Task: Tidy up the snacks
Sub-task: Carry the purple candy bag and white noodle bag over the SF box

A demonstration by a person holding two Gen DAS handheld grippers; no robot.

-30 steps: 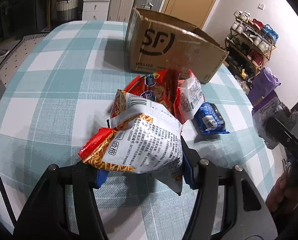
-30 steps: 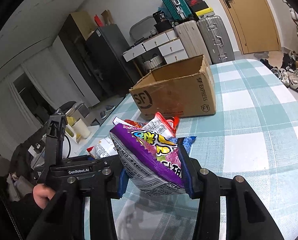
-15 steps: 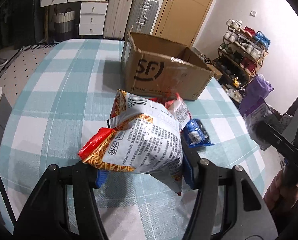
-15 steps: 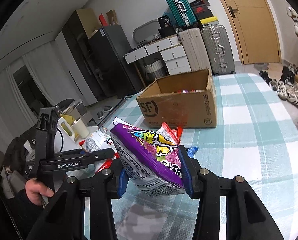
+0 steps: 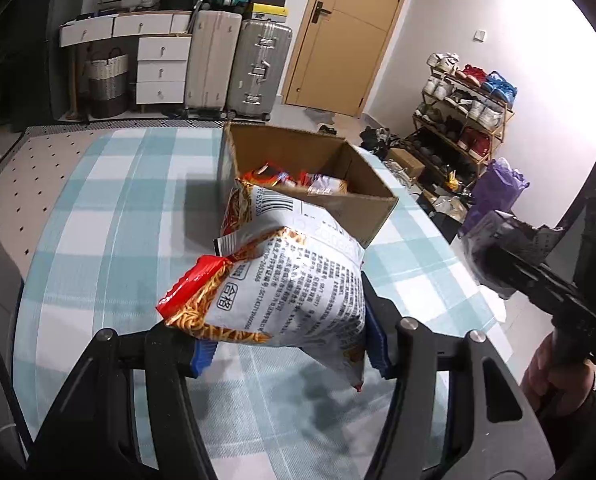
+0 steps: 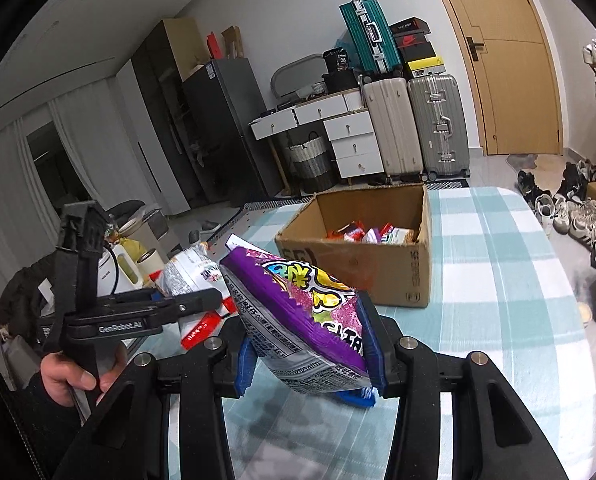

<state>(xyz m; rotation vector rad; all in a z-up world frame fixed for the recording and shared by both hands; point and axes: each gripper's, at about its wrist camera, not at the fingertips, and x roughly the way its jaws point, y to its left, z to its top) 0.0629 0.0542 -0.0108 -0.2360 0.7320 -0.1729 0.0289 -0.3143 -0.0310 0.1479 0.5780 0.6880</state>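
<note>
Two light, crinkly, puffed snack bags are held above a checked table, likely slippery and crushable, best pinched across the body. The left gripper (image 5: 286, 344) is clamped on a white noodle snack bag (image 5: 286, 284) at frame centre. The right gripper (image 6: 312, 364) is clamped on a purple snack bag (image 6: 298, 312). A part-filled cardboard box (image 6: 378, 276) sits just beyond.

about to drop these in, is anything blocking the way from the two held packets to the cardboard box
Nothing visible does. The left hand-held gripper holds the noodle packet and the right hand-held gripper the purple snack bag, both raised before the cardboard box, whose top is open with snacks inside.
</note>
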